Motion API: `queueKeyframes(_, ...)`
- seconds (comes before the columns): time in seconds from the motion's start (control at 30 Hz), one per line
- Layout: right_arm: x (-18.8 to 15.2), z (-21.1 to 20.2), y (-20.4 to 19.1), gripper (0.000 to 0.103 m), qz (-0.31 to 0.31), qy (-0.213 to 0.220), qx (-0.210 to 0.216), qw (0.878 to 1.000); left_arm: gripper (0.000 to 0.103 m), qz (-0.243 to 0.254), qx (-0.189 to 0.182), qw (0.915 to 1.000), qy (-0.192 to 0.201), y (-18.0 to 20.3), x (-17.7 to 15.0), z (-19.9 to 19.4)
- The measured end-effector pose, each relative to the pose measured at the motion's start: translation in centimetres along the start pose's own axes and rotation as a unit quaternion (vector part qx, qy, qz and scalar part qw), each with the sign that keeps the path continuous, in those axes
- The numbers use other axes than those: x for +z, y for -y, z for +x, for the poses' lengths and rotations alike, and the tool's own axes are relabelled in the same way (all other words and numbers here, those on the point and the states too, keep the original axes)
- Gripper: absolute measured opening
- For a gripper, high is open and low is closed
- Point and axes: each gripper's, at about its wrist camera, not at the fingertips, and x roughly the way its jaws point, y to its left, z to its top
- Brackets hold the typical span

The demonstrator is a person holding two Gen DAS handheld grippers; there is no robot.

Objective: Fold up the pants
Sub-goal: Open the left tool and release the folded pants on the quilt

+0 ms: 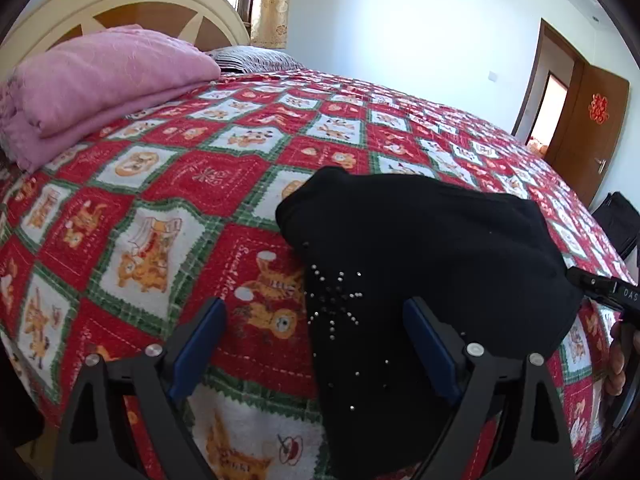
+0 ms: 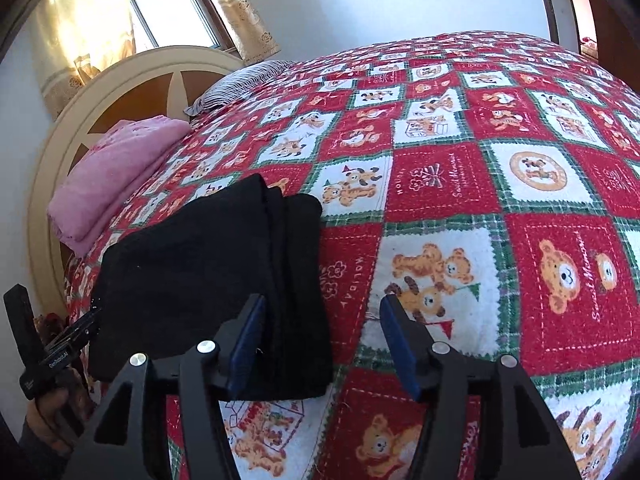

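The black pants (image 1: 420,264) lie folded into a compact stack on the red patterned bedspread (image 1: 180,184), with small silver studs on the near part. My left gripper (image 1: 316,328) is open, its blue pads above the left edge of the stack, holding nothing. In the right wrist view the folded pants (image 2: 208,280) lie left of centre. My right gripper (image 2: 322,332) is open and empty over the stack's right edge. The left gripper's body (image 2: 52,344) shows at the far left, and the right gripper's body (image 1: 608,292) at the far right of the left view.
A folded pink blanket (image 1: 100,80) lies near the headboard (image 1: 132,4), with a striped pillow (image 2: 240,84) beside it. A brown door (image 1: 588,136) stands at the far right. A black bag (image 1: 620,224) sits beyond the bed's right edge.
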Motion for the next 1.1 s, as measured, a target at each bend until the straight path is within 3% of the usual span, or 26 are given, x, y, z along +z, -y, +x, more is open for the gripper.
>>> queueKeyframes(0.43,-0.1,-1.8,-0.8,0.060,-0.012,0.014,-0.034,0.999,0.092,0.016,0.000,0.9999,-0.001,0.7,0.1,-2.4)
queueKeyframes(0.63,-0.6,-7.3,-3.3,0.061,-0.052,0.044,-0.034,0.997,0.092,0.040,-0.008,0.9989,0.023,1.6,0.7,-5.9)
queueKeyframes(1.1,-3.5,-19.5,-8.4,0.065,-0.128,0.119,-0.035,0.984,0.099,0.038,-0.035,0.9928,0.108,4.5,2.9,-14.5)
